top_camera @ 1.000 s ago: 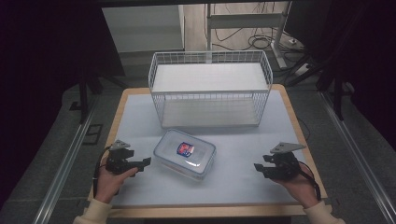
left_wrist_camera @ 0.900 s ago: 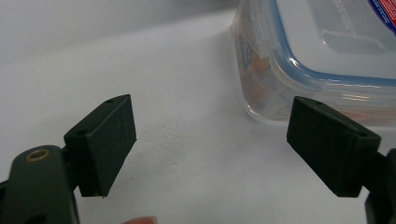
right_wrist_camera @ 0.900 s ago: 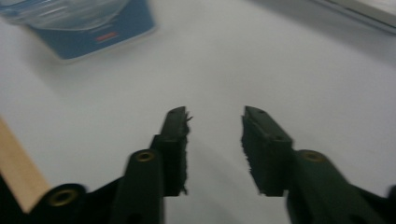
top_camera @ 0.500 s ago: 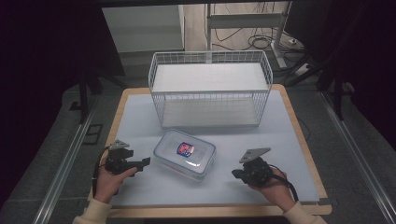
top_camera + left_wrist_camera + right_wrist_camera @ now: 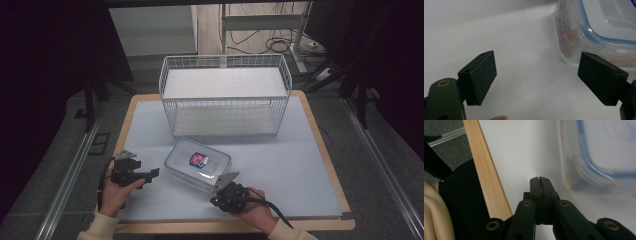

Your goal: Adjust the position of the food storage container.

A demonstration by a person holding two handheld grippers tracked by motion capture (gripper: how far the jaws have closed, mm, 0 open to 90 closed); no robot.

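A clear plastic container [image 5: 197, 162] with a blue-rimmed lid and a red and blue label lies on the white mat, near the front. My left gripper [image 5: 152, 175] rests just left of it, pointing at it. In the left gripper view its jaws stand wide open [image 5: 536, 77] with nothing between them, and the container [image 5: 599, 25] sits just beyond the right pad. My right gripper [image 5: 215, 197] is at the container's near right corner. Its jaws are shut [image 5: 540, 181] on nothing, with the blurred container [image 5: 604, 157] close to the right.
A white wire basket [image 5: 225, 95] stands at the back of the mat [image 5: 300, 150]. The table's wooden front edge [image 5: 484, 170] runs close beside my right gripper. Cables lie on the floor behind the table.
My right gripper has moved left along the front of the table, from the right side to the container's near corner. The left gripper and the container have stayed put.
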